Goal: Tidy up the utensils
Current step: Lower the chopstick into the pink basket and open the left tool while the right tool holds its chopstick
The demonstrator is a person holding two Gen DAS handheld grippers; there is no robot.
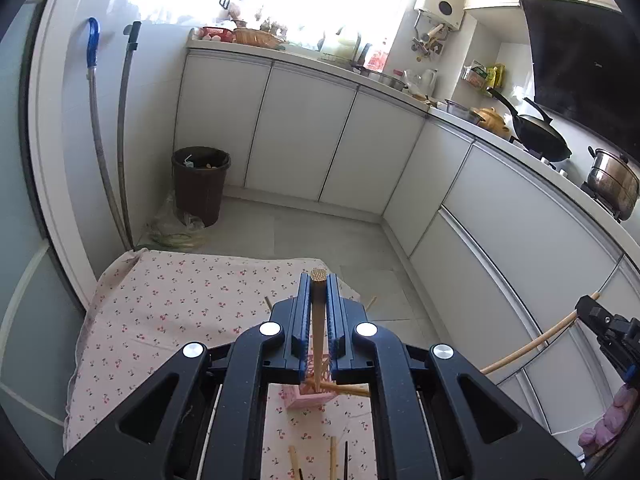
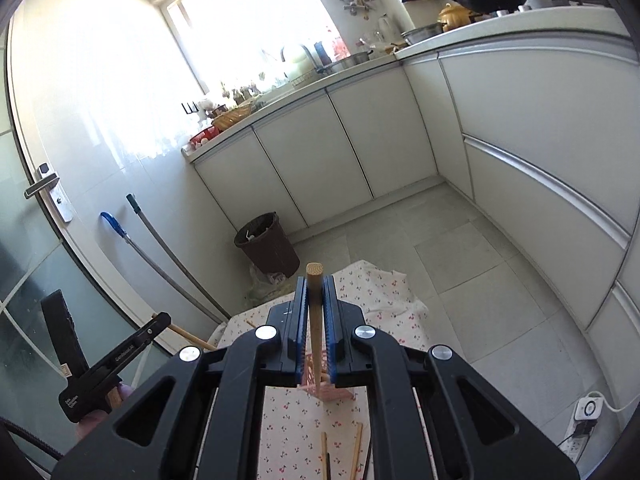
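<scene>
My left gripper [image 1: 319, 280] is shut on a wooden chopstick [image 1: 319, 312] that stands upright, its lower end in a pink holder [image 1: 308, 398] on the table. My right gripper [image 2: 315, 280] is shut on another wooden chopstick [image 2: 314, 312], its lower end at the same pink holder [image 2: 330, 393]. The right gripper [image 1: 600, 320] with its chopstick shows at the right edge of the left wrist view. The left gripper [image 2: 120, 354] shows at the lower left of the right wrist view. Loose chopsticks [image 1: 333, 458] lie on the cloth near me, also seen in the right wrist view [image 2: 356, 454].
The table wears a cherry-print cloth [image 1: 180, 312]. A brown waste bin [image 1: 200, 190] stands on the floor beyond it, with mop handles [image 1: 122, 140] against the wall. White cabinets [image 1: 304, 136] run along the back and right. A power strip [image 2: 586, 412] lies on the floor.
</scene>
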